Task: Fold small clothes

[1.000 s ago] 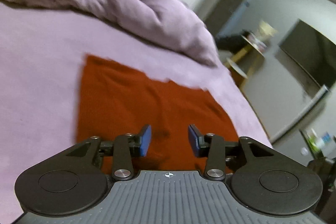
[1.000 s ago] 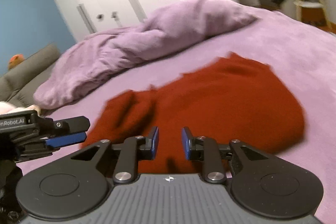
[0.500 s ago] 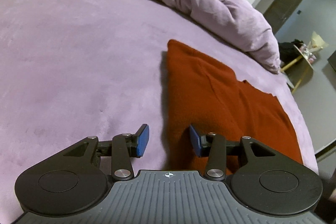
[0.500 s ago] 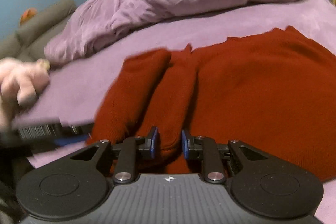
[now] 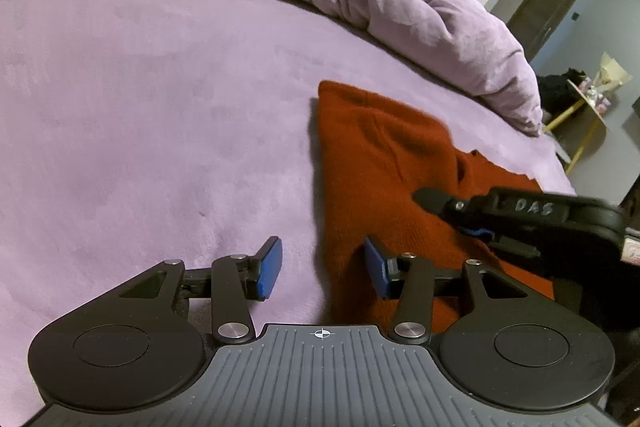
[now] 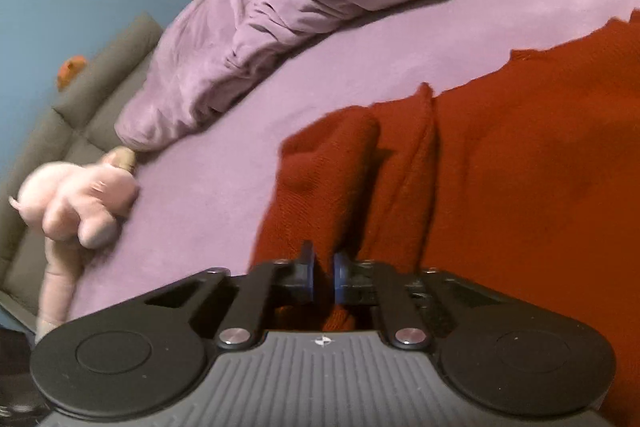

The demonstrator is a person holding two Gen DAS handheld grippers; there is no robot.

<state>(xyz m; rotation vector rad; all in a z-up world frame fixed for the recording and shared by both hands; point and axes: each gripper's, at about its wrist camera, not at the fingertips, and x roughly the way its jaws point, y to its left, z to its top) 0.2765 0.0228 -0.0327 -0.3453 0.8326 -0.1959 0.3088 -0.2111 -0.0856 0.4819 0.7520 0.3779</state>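
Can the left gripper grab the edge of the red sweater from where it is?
Probably yes. The left gripper is open, and the red sweater edge already lies between its fingers, nothing in the way. The right gripper, just closed on the sweater, stays off to the side.

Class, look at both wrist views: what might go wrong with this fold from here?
1. The right gripper has just closed on a bunched ridge of the red garment; lifting may drag several layers and undo the fold.
2. The left gripper has open jaws straddling the garment's edge, so closing may pinch the purple bedcover too.
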